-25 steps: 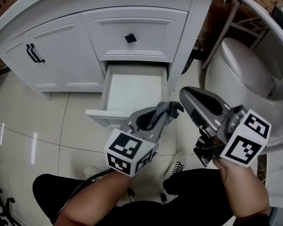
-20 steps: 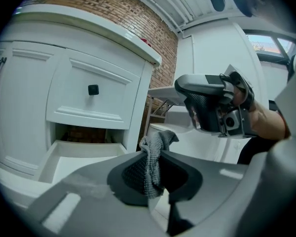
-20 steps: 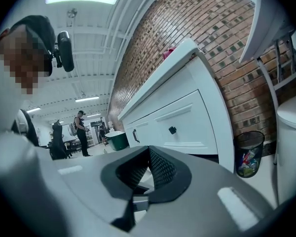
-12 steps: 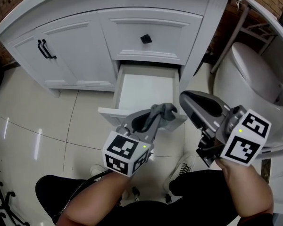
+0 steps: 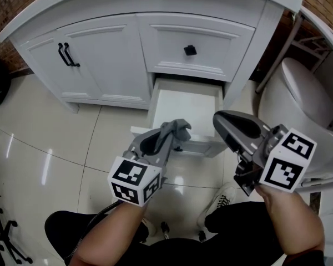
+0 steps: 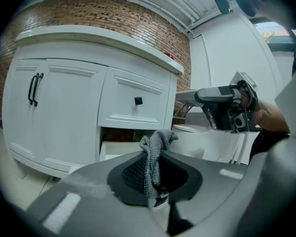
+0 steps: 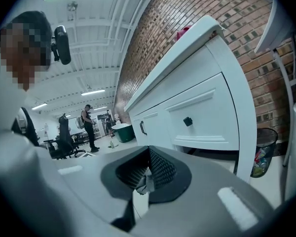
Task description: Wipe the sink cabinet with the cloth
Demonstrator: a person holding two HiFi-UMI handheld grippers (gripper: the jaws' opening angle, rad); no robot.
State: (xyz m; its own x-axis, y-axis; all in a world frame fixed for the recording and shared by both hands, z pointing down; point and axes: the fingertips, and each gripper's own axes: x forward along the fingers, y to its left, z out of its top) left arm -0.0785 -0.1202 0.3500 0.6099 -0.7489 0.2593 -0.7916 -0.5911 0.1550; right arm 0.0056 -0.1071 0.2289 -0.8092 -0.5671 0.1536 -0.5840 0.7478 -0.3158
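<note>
The cloth (image 6: 156, 142) could be only partly assessed. Its lower part was sunk between the pads of the left claw (image 5: 167, 138), and it was bunched into a wad, so its full extent could not be determined. The sink cabinet (image 5: 108, 65) was cut off above its top rim in the head view, and no basin was visible. The front panel of the open lower drawer (image 5: 187, 105) was partly covered by both claws. The drawer's bare white interior showed only in part. A toilet (image 5: 299, 101) at the right ran out of frame. The cloth was grey and coarsely knitted, with a crumpled tuft standing up above the claw tips. The left claw was pinching it firmly. It was held in the air before the open drawer, and contact with the drawer front could not be confirmed from the head view. The right claw (image 7: 147, 168) was pressed together with nothing between its pads, and was held just beside the left, at the drawer's right corner. The cabinet was white and panelled, with a black knob (image 5: 190, 50) on the upper drawer and twin black handles (image 5: 66, 54) on the doors.
</note>
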